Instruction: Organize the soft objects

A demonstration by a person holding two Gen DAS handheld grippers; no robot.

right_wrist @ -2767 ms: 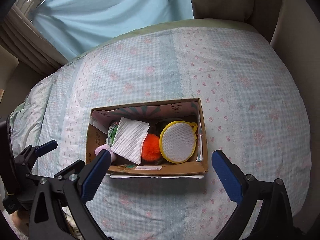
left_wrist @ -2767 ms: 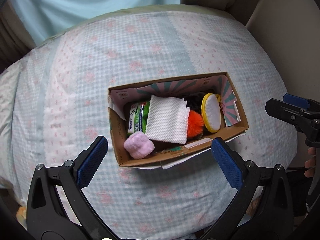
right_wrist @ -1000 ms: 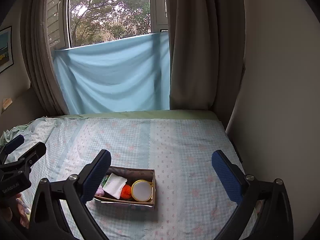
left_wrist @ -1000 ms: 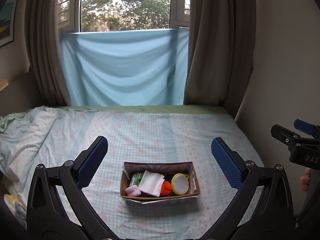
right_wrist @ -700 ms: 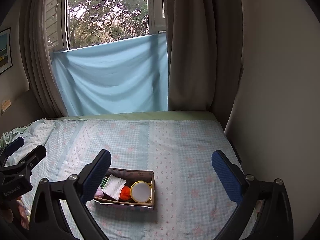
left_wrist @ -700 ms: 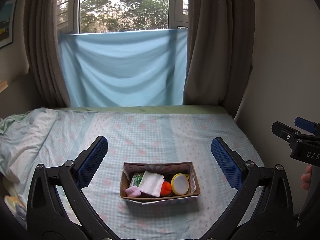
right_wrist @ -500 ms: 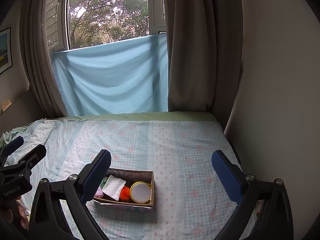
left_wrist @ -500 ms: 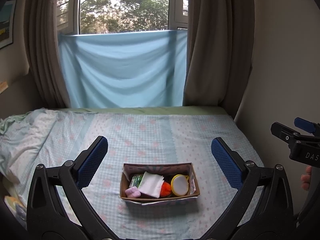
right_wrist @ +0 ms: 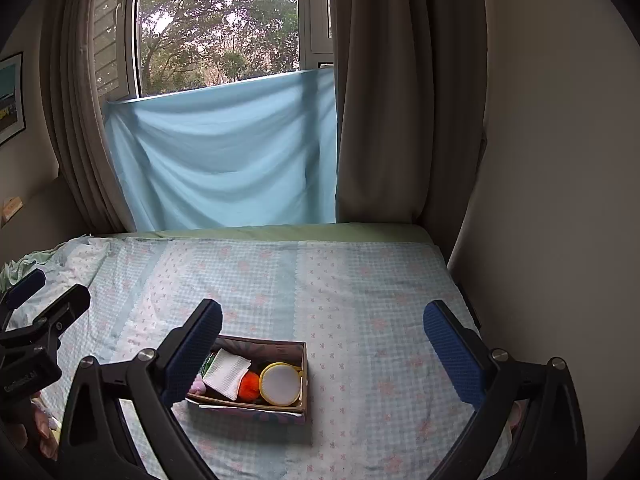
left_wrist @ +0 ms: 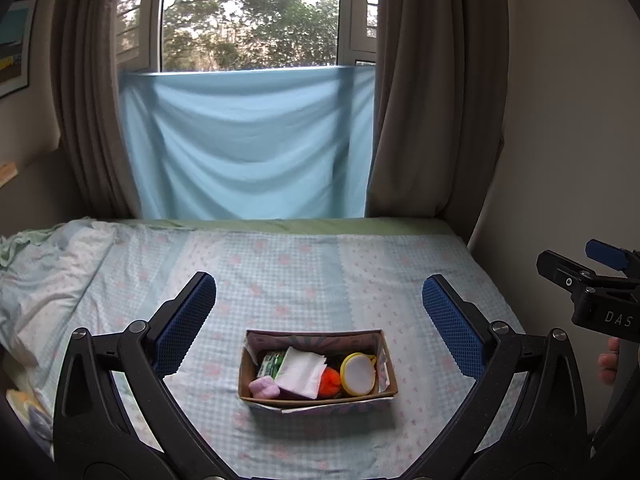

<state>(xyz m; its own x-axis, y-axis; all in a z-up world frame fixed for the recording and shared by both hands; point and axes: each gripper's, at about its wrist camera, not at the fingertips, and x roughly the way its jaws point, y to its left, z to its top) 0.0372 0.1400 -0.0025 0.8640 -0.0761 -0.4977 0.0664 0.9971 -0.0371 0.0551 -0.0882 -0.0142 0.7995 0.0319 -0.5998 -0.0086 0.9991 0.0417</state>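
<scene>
Left gripper (left_wrist: 316,322) and right gripper (right_wrist: 322,346) both spread wide, holding nothing, well back from the bed (left_wrist: 304,280); cardboard box (left_wrist: 280,398) sits near its front edge, soft items packed inside. Looks finished; if adjusting, descend straight over the box.

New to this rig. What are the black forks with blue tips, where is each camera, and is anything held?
No robot: a person holds a two-finger gripper in each hand, with a fisheye camera on each looking along its fingers. One view shows the left gripper, the other the right gripper; each catches its partner at the frame's edge. Both are open and empty. On the bed sits a cardboard box holding a white cloth, an orange pom-pom, a yellow-rimmed round pad and a pink soft piece.
</scene>
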